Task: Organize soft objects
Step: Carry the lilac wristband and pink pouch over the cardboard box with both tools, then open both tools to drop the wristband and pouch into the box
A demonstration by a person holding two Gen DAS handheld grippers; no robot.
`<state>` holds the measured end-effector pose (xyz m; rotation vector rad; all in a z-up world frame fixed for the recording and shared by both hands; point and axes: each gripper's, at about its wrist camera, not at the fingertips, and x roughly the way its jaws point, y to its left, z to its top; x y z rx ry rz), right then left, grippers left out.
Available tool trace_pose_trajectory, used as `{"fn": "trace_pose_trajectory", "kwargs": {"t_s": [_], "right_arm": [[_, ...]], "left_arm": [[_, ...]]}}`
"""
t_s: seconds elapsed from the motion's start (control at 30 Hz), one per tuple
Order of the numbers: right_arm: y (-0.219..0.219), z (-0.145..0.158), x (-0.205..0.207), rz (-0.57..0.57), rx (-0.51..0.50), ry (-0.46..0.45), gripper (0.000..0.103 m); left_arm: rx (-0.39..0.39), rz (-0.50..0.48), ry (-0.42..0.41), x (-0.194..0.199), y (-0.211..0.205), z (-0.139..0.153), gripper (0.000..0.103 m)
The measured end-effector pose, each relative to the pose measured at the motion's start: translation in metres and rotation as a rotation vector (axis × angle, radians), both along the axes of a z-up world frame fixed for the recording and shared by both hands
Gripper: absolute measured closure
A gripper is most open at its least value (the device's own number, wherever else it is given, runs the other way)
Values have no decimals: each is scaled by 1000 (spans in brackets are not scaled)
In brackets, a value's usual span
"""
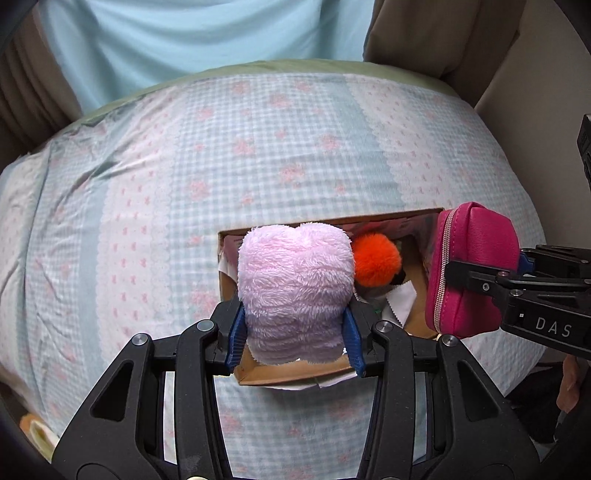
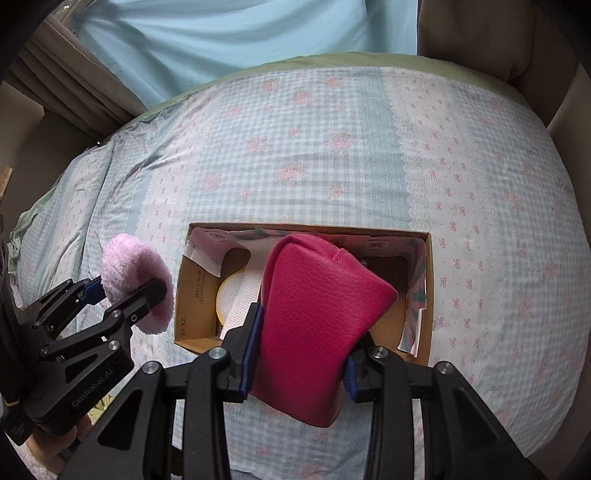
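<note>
We clamp the pink fluffy pad [image 1: 293, 291] in our left gripper [image 1: 293, 334] above the cardboard box [image 2: 428, 295]; at its three o'clock, our right gripper [image 2: 299, 360] squeezes the magenta pouch [image 2: 317, 332], over the checked bedspread [image 1: 258, 147].

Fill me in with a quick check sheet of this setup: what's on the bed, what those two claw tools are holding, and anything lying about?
Surface: bed under a checked, flowered sheet.
Job's things: open cardboard box on the bed; orange pompom and a white-and-yellow mesh pad inside; pink fluffy pad; magenta zip pouch.
Clutter: nothing seen.
Grippers: left gripper shut on the fluffy pad; right gripper shut on the pouch, above the box.
Cables: nothing seen.
Surroundings: pale blue curtain, brown drapes.
</note>
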<state>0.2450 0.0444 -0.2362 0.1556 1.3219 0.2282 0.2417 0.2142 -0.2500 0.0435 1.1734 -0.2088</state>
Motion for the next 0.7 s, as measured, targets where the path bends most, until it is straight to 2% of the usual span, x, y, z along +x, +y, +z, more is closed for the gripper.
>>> {"fn": "trace_pose_trajectory", "kwargs": {"t_s": [0.23,0.37,0.4,0.5,0.67,0.7], "right_arm": [[-3,-64,20,2,-75,128,69],[-11,-92,28,-14,-100,186,69],[-13,-97,30,-22,-102,194,69],[-20,-109,36,-48,-97,223,69],[-29,-116,45,-93,-68,259,67],[-30,-117,46,-100,-66,274,63]], "left_arm": [[25,-20,133,31,-7,-65,63],[-16,-8,204,44,-13,-95,63],[-7,-17,216,46,-17,-101,63],[30,-56,244,48,-30,-114,63],[67,-148,249,43,-46,-118,63],[74,-169,245,41,-49,-118,56]]}}
